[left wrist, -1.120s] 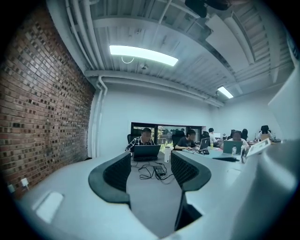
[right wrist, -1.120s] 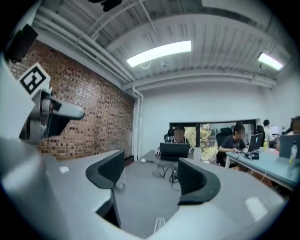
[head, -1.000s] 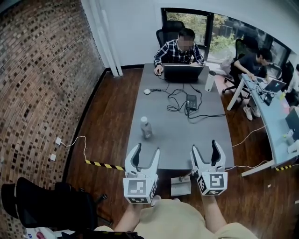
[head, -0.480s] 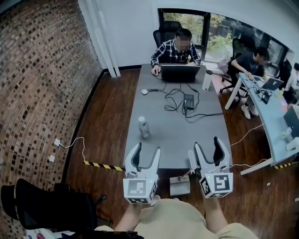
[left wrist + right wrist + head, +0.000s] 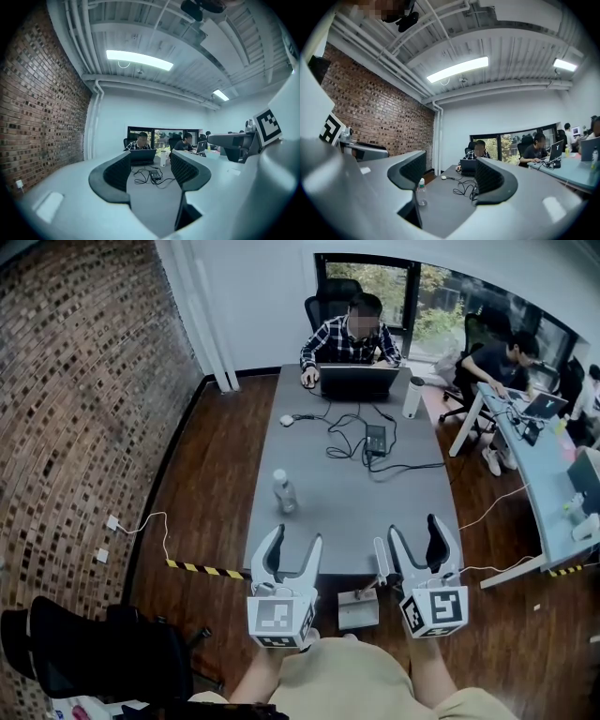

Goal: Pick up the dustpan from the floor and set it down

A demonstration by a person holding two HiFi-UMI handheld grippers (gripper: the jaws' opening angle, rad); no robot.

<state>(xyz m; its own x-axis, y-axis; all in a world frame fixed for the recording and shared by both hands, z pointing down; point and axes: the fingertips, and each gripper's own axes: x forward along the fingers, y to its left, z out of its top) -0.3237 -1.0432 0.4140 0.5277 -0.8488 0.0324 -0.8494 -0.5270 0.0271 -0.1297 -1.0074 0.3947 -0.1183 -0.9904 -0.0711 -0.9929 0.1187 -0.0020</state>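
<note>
Across the middle of the head view runs the long grey rectangular desk [image 5: 356, 512], its near end at lower centre. Both tools hang level over that edge, apparently in readiness. The left hand-held gripper [image 5: 295, 536] has its jaws spread on nothing. The right hand-held gripper [image 5: 413, 529], whose jaws have just been closing a little, is likewise apart and empty. Below them the small grey flat dustpan [image 5: 358, 612] lies on the dark wooden floor [image 5: 216, 484], nearer the right one and not yet touched.

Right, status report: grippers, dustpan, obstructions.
Left gripper open, empty. Right gripper open, empty, fingers just been closing slightly. Dustpan on floor below, untouched. Table end close beyond it.
</note>
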